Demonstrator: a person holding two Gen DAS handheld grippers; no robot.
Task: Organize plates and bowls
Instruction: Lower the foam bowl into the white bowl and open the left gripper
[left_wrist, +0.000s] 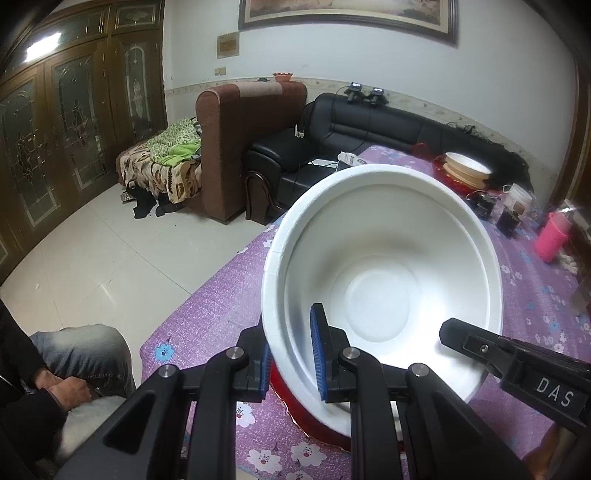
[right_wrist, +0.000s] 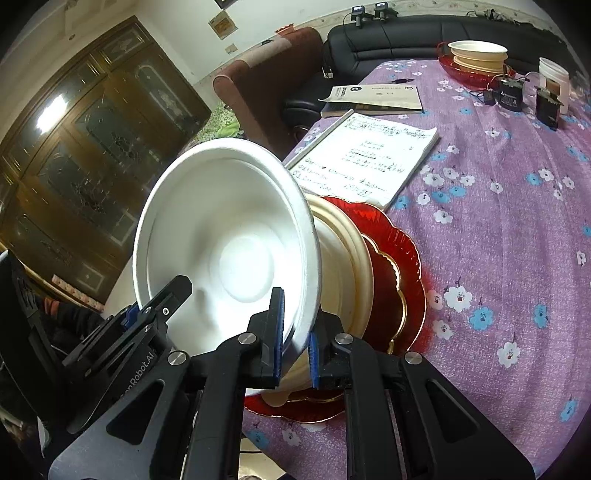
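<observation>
A white foam bowl (left_wrist: 384, 273) is tilted and held by both grippers at once. My left gripper (left_wrist: 291, 363) is shut on its near-left rim, blue pads on either side of the wall. My right gripper (right_wrist: 296, 343) is shut on the opposite rim. Each gripper also shows in the other's view: the right gripper (left_wrist: 456, 332) and the left gripper (right_wrist: 173, 291). Right under the white bowl sits a cream bowl (right_wrist: 351, 258) on a red scalloped plate (right_wrist: 402, 273). A second stack of bowls (right_wrist: 476, 53) on a red plate stands at the table's far end.
On the purple flowered tablecloth (right_wrist: 498, 206) lie an open notebook (right_wrist: 369, 162), a booklet (right_wrist: 373, 98), small black devices (right_wrist: 511, 94), a white cup (right_wrist: 553, 77) and a pink bottle (left_wrist: 552, 236). A seated person's knee (left_wrist: 81, 350) is at the table's left edge.
</observation>
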